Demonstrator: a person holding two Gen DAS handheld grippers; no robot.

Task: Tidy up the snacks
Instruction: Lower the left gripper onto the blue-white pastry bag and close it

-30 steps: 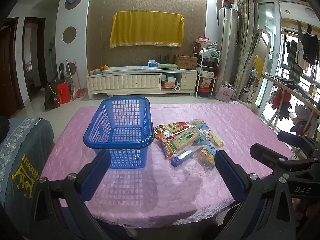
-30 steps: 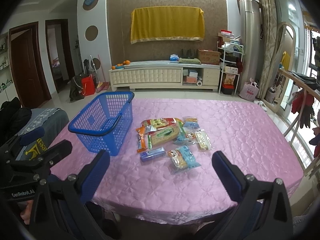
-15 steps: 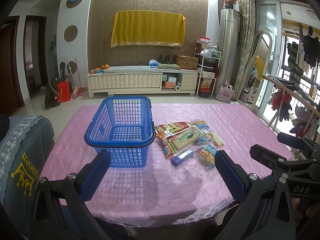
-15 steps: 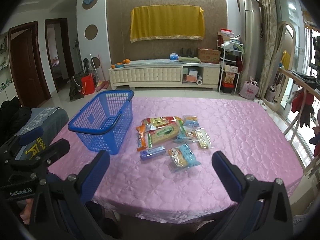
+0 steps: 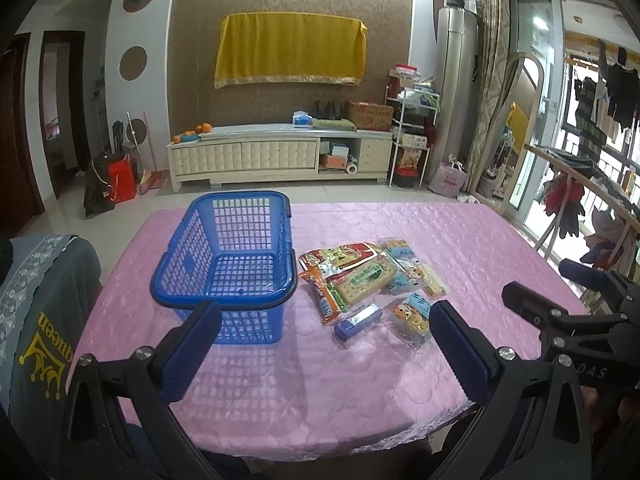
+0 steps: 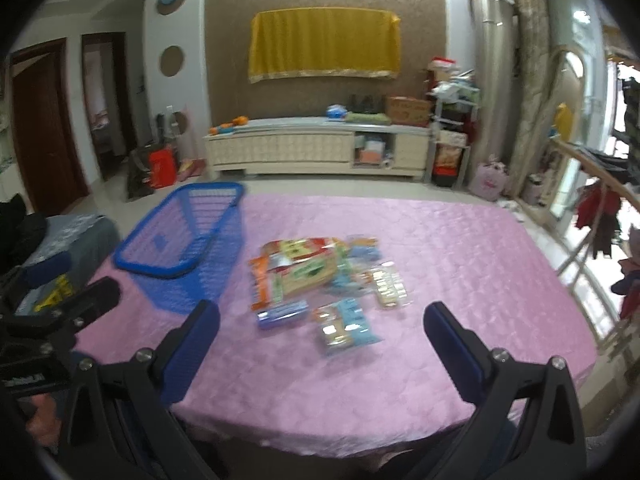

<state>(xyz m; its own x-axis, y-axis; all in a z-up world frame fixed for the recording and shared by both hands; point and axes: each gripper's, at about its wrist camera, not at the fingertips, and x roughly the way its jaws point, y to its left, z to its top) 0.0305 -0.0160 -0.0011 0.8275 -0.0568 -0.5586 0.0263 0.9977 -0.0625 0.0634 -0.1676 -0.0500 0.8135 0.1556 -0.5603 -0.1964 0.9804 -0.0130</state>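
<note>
On pink quilted worktop, blue plastic lattice basket sits empty beside heap of wrapped snack packets. My left tool and right tool hover near edge, both spread wide, gripping nothing.

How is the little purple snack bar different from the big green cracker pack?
The purple bar is small and slim; the green cracker pack is wider and longer. The purple bar lies alone on the pink tablecloth, nearest the table's front edge; the cracker pack sits on top of the snack pile, overlapping other packets. Both lie flat outside the blue basket, untouched.
</note>
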